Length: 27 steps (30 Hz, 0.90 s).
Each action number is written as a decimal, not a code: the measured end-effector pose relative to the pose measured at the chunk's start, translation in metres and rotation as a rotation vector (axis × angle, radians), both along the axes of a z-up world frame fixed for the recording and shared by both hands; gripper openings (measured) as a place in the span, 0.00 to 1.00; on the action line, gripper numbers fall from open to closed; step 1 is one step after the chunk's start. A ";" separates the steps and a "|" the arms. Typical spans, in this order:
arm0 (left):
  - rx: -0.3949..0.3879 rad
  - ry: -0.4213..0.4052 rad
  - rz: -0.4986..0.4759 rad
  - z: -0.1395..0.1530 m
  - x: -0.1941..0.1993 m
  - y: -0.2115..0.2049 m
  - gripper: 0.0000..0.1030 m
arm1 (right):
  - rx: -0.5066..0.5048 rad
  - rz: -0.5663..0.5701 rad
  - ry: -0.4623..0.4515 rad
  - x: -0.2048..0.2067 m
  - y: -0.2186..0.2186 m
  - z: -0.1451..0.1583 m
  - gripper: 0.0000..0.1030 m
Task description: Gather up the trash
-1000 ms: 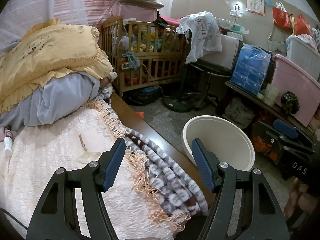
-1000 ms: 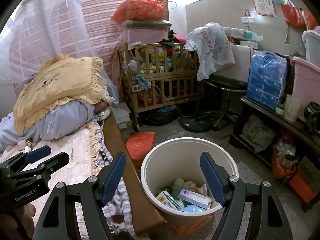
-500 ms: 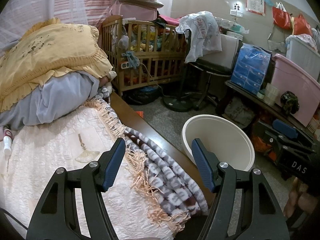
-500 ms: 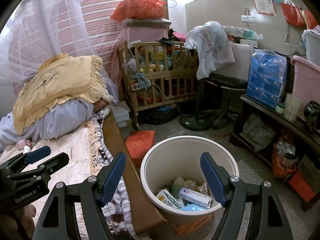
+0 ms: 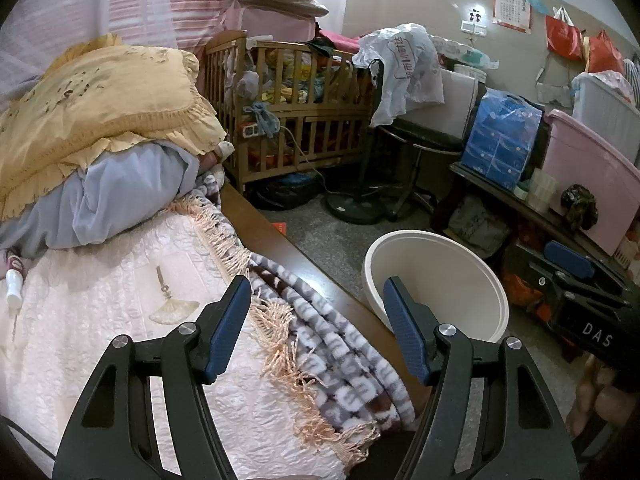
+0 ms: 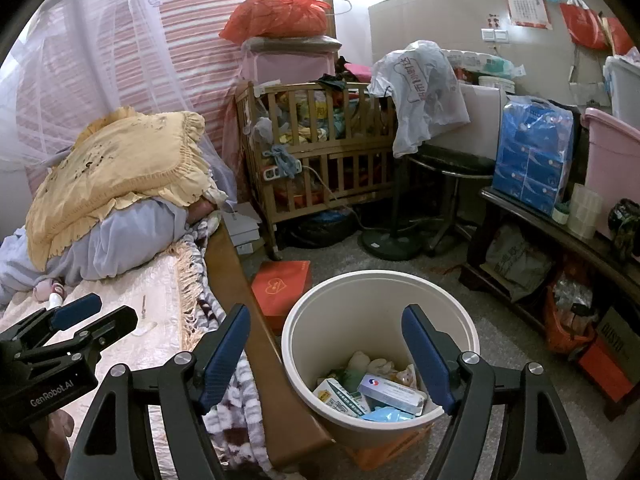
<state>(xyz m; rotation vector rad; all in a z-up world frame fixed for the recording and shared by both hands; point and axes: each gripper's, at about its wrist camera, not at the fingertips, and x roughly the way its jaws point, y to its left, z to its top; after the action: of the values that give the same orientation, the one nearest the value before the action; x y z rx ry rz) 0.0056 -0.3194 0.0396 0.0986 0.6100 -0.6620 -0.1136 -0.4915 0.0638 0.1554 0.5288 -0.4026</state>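
A cream waste bin (image 6: 380, 292) stands on the floor beside the bed, with boxes and wrappers (image 6: 384, 390) lying in its bottom. My right gripper (image 6: 326, 318) hangs open above the bin's near rim, nothing between its fingers. My left gripper (image 5: 317, 290) is open over the bed's edge, above the striped blanket (image 5: 340, 344), and holds nothing. The same bin (image 5: 436, 280) shows to its right. On the white bedspread lie a small fan-shaped ornament (image 5: 172, 308) and a small white bottle (image 5: 14, 284). The left gripper (image 6: 96, 312) also shows at the lower left of the right wrist view.
Piled pillows (image 5: 96, 112) fill the head of the bed. A wooden crib (image 6: 316, 152) stands behind, a stool (image 6: 448, 168) and a low shelf (image 6: 560, 232) to the right. A red box (image 6: 282, 286) lies on the floor by the bin. The wooden bed rail (image 6: 256, 340) runs between bed and bin.
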 end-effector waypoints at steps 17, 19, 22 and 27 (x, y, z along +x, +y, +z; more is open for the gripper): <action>0.001 0.002 0.000 0.000 -0.001 0.000 0.66 | 0.002 0.001 0.001 0.000 -0.001 0.000 0.74; 0.001 0.001 0.001 0.000 -0.001 0.000 0.66 | 0.002 0.000 0.001 -0.001 -0.002 0.000 0.74; 0.001 0.002 0.001 0.000 -0.001 -0.001 0.66 | 0.003 0.000 0.002 0.000 -0.001 0.000 0.74; 0.001 0.002 0.000 -0.001 -0.002 -0.001 0.66 | 0.004 0.000 0.002 -0.001 -0.003 0.001 0.74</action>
<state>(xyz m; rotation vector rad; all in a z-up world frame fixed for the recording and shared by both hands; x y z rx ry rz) 0.0040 -0.3203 0.0387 0.0993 0.6122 -0.6618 -0.1141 -0.4944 0.0645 0.1588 0.5316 -0.4014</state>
